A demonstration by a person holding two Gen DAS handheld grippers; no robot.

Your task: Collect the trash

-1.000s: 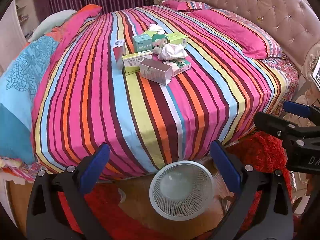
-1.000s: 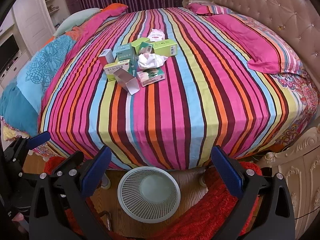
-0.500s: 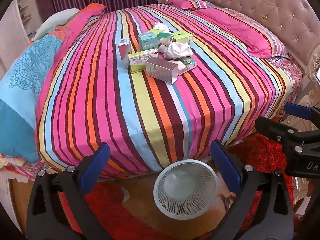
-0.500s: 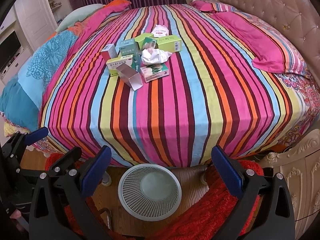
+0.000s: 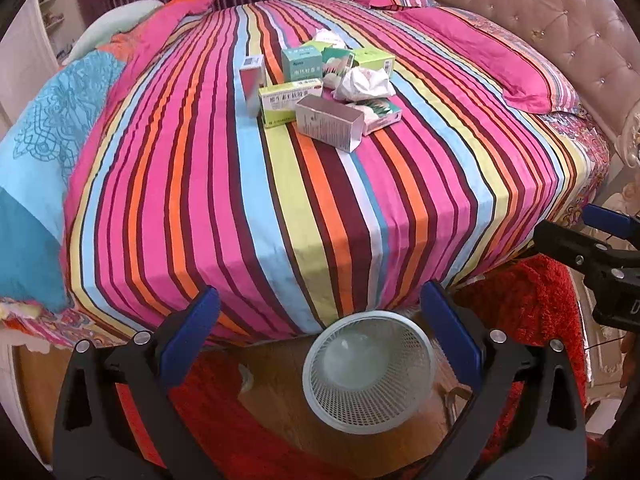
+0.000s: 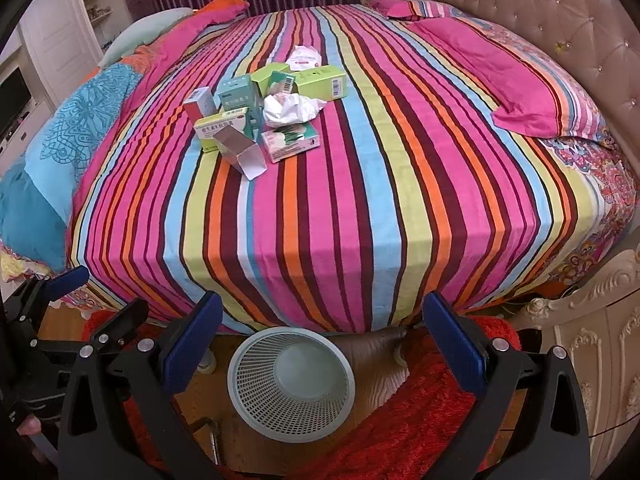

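Several empty cartons and a crumpled white tissue point(image 5: 362, 85) point(image 6: 291, 109) lie in a heap on the striped bedspread point(image 5: 280, 208) point(image 6: 360, 184). The nearest carton is a grey open box point(image 5: 330, 122) point(image 6: 242, 152), beside a yellow-green box point(image 5: 289, 101) point(image 6: 222, 128). A pale mesh waste basket point(image 5: 368, 372) point(image 6: 291, 384) stands on the floor at the foot of the bed. My left gripper point(image 5: 320, 312) is open and holds nothing, hovering above the basket. My right gripper point(image 6: 322, 316) is open too, also over the basket.
A pink pillow point(image 6: 532, 92) lies at the right against a tufted headboard point(image 6: 560, 28). A blue quilt point(image 5: 36, 152) drapes the left side. Red shag rug point(image 6: 416, 412) covers the floor. A white carved cabinet point(image 6: 592, 344) stands at the right.
Both grippers have moved forward and up toward the bed; the heap of cartons looks larger and lower in each view. The jaws stayed open.
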